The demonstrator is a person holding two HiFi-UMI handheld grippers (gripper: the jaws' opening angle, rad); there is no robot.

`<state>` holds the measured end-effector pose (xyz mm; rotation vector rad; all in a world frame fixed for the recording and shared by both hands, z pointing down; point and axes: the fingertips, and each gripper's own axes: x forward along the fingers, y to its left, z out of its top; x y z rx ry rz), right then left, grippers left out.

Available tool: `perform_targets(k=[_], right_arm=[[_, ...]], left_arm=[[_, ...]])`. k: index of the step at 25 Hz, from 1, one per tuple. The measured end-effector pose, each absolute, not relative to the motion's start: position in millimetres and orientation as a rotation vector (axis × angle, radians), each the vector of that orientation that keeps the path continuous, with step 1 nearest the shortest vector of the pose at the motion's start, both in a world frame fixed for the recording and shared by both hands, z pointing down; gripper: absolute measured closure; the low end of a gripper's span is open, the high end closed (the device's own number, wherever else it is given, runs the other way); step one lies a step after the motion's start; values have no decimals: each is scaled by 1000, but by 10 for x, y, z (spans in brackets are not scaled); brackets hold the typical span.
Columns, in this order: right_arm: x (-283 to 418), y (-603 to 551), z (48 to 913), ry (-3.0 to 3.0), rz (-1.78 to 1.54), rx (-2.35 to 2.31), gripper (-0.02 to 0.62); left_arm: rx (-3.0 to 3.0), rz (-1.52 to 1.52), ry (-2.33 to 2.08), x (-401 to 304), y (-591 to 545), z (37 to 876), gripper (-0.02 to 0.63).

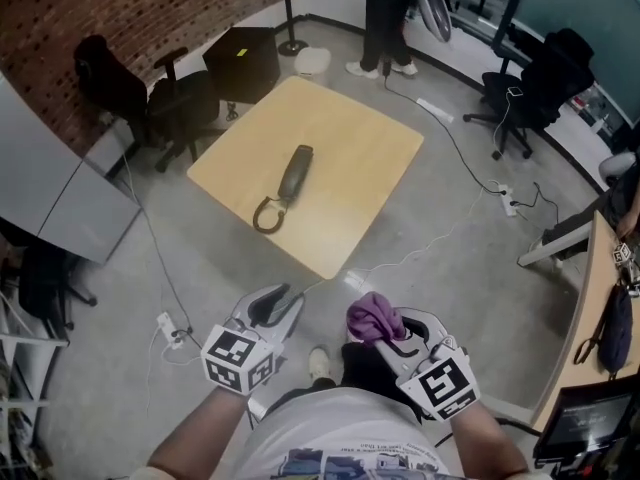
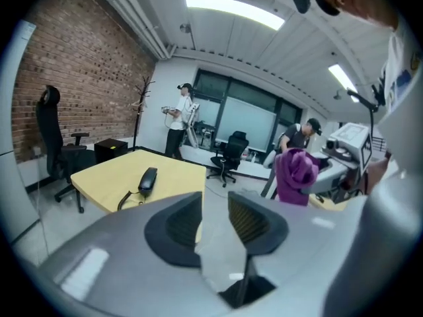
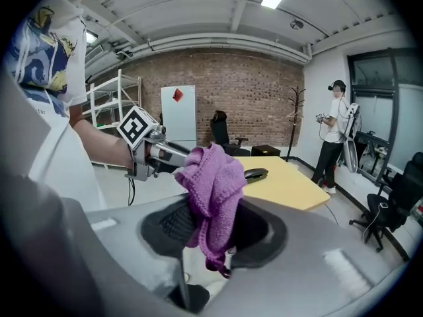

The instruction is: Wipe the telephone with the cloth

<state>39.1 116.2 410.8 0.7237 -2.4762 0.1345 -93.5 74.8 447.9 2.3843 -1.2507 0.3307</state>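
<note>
A dark telephone handset (image 1: pixel 295 173) with its coiled cord lies on the square wooden table (image 1: pixel 360 148), well ahead of both grippers. My left gripper (image 1: pixel 282 300) is low at the left, away from the table; its jaws stand open with a narrow gap and nothing between them (image 2: pixel 215 213). My right gripper (image 1: pixel 388 330) is shut on a bunched purple cloth (image 1: pixel 374 316), which bulges above the jaws (image 3: pixel 213 190). The left gripper view shows the telephone (image 2: pixel 147 179) on the table and the cloth (image 2: pixel 295 174) at the right. The telephone (image 3: pixel 256 173) also shows behind the cloth in the right gripper view.
Black office chairs (image 1: pixel 150 98) and a black box (image 1: pixel 243 60) stand left of and behind the table. A person (image 1: pixel 385 13) stands at the far side. Cables and power strips (image 1: pixel 168 328) lie on the floor. A desk (image 1: pixel 600 318) runs along the right.
</note>
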Motion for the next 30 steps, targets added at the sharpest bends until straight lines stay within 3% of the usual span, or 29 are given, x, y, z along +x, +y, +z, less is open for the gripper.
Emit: perform_targets(k=[17,30], right_arm=[[599,-913,4354,-2515,205,455,462],[691,-1316,4494,-2433,287,468,462]], left_arm=[[2010,717,-1593,-1298,-1670,5354,332],[1932,870,-1484,-1361,-2421,6196,316]])
